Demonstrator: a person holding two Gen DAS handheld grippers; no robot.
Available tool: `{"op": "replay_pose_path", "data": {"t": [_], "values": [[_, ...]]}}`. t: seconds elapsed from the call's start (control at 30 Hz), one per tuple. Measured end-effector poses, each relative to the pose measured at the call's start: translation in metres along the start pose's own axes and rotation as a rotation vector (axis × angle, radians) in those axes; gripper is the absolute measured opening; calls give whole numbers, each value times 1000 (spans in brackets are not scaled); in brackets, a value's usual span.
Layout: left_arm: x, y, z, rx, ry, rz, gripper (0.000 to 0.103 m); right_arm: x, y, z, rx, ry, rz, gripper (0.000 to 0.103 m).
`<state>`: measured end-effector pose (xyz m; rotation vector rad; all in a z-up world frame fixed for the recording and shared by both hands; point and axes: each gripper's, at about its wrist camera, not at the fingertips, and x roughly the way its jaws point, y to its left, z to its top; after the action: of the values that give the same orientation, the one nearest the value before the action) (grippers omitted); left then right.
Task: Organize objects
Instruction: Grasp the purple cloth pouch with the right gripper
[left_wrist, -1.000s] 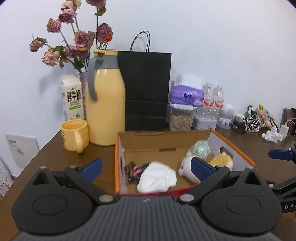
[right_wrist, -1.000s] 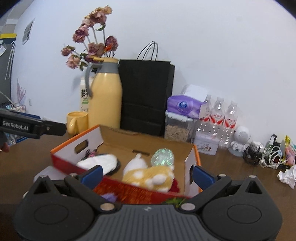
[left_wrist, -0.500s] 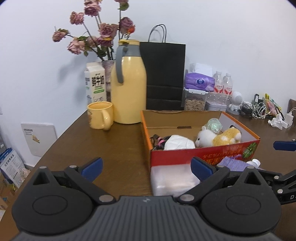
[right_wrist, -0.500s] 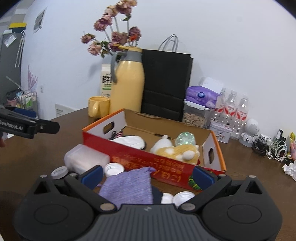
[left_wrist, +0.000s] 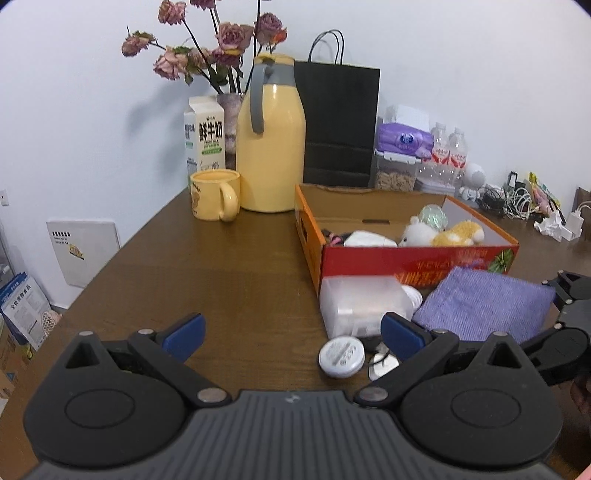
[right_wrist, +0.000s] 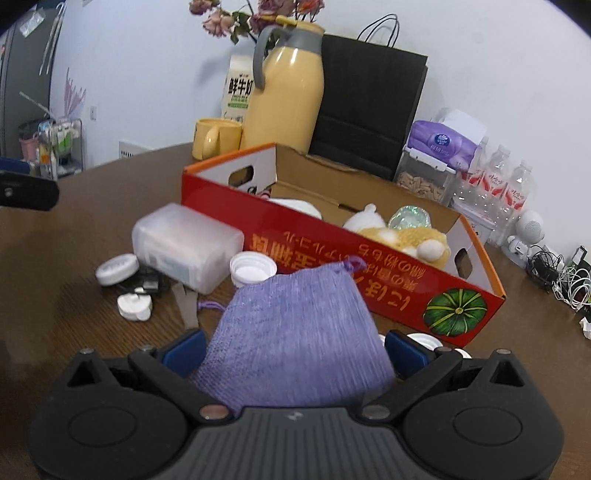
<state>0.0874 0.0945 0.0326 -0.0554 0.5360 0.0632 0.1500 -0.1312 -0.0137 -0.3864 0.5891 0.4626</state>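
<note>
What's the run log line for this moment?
left tool: open, empty | right tool: open around purple pouch | pouch: on table, outside red box

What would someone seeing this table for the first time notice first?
Probably the red and orange cardboard box in the middle of the brown table, with plush toys inside. Right in front of it lies a purple knitted pouch, sitting between the open fingers of the right claw. Behind, a tall yellow jug stands by the wall beside a black paper bag.
</note>
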Motion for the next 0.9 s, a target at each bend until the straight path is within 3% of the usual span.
{"op": "replay_pose_path", "data": {"t": [0.13,0.47,0.67,0.77,0.9], "values": [[5,1,-6,2,25,-5,103,4,5,-1,-33,0,-13,99],[15,-1,-15,1,67,-11,103,-5,17,-1,-106,-59,-12,48],[20,-4,-19,8,85,-12,103,-10,9,-1,-74,-82,-10,18],[24,-7,-20,14,99,-10,103,-15,2,-1,-38,-103,13,8],[33,-12,-22,30,118,-9,103,-21,-4,-3,8,-130,50,4]]}}
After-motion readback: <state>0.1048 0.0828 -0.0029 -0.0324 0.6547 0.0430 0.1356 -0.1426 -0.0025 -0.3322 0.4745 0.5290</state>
